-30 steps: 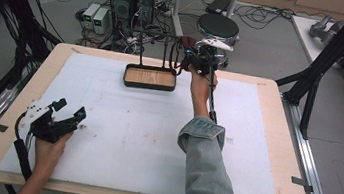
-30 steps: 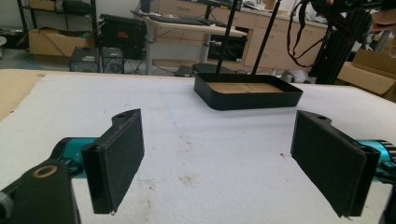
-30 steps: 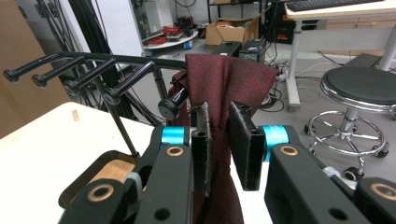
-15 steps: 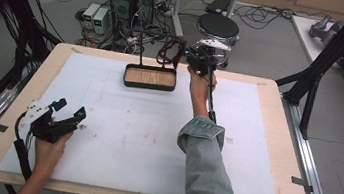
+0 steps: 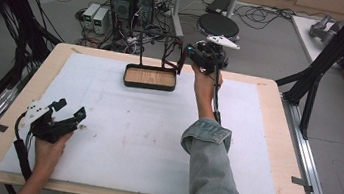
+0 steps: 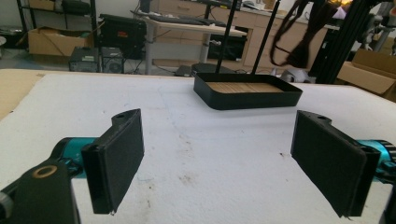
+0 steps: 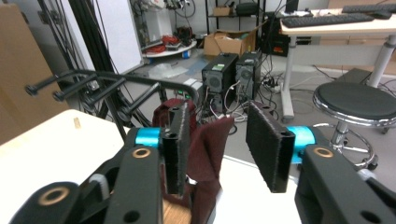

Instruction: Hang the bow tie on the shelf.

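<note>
A wooden table [image 5: 273, 155] covered by a white mat [image 5: 144, 139] is recorded as the work surface. At its far edge a black rack [image 5: 153, 49] of upright rods and pegs is noted, standing in a shallow black tray [image 5: 150, 78] with a wooden floor. A dark red cloth [image 7: 205, 149] is seen at the right end of that rack, hanging just beside the pegs; whether it is already hooked over a peg cannot be told. The right gripper [image 5: 185, 61] is held at the rack's right end, and in the right gripper view the jaws are shown partly open, with the cloth lying against the left jaw and between the two; no firm clamp on it is evident. The left gripper [image 5: 68, 113] is rested on the mat at the near left corner, well apart from the tray, with its jaws spread wide and nothing between them. The work is judged to be late in the hanging step: the cloth has been brought to the rack, while its settling on a peg and the gripper's withdrawal remain outstanding.
</note>
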Action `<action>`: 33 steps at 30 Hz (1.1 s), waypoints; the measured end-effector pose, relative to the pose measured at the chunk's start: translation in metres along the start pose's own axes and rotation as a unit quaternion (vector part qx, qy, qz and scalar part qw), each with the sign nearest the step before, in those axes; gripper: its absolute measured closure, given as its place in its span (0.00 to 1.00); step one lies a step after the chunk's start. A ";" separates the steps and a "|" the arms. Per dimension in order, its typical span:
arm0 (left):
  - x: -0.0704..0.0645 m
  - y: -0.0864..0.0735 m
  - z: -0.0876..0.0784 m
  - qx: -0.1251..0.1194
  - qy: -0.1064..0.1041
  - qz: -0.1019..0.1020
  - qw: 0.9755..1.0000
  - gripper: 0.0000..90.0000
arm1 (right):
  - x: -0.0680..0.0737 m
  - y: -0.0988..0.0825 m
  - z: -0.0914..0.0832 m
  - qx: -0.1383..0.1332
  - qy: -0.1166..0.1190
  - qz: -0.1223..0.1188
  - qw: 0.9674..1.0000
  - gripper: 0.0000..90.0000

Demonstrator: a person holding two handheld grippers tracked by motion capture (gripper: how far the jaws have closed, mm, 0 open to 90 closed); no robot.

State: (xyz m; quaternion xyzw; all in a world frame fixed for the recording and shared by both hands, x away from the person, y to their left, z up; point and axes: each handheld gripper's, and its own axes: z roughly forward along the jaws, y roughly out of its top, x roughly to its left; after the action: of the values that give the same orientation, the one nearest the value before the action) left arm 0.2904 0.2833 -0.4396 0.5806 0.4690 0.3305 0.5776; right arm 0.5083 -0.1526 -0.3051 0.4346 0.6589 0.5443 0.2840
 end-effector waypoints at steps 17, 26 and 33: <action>0.000 0.000 0.002 0.003 0.002 0.003 1.000 0.20 | -0.013 0.030 -0.062 -0.053 0.004 -0.003 0.999 0.43; -0.001 0.000 0.002 0.003 0.002 0.003 1.000 0.19 | -0.024 0.041 -0.102 -0.074 0.002 -0.003 0.997 0.33; -0.002 0.000 0.001 0.002 0.002 0.005 1.000 0.19 | -0.033 0.037 -0.131 -0.086 -0.008 0.002 0.996 0.24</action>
State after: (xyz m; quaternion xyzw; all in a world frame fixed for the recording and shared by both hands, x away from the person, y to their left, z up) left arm 0.2910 0.2811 -0.4392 0.5834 0.4682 0.3335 0.5738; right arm 0.4223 -0.2420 -0.2403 0.4145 0.6065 0.5962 0.3240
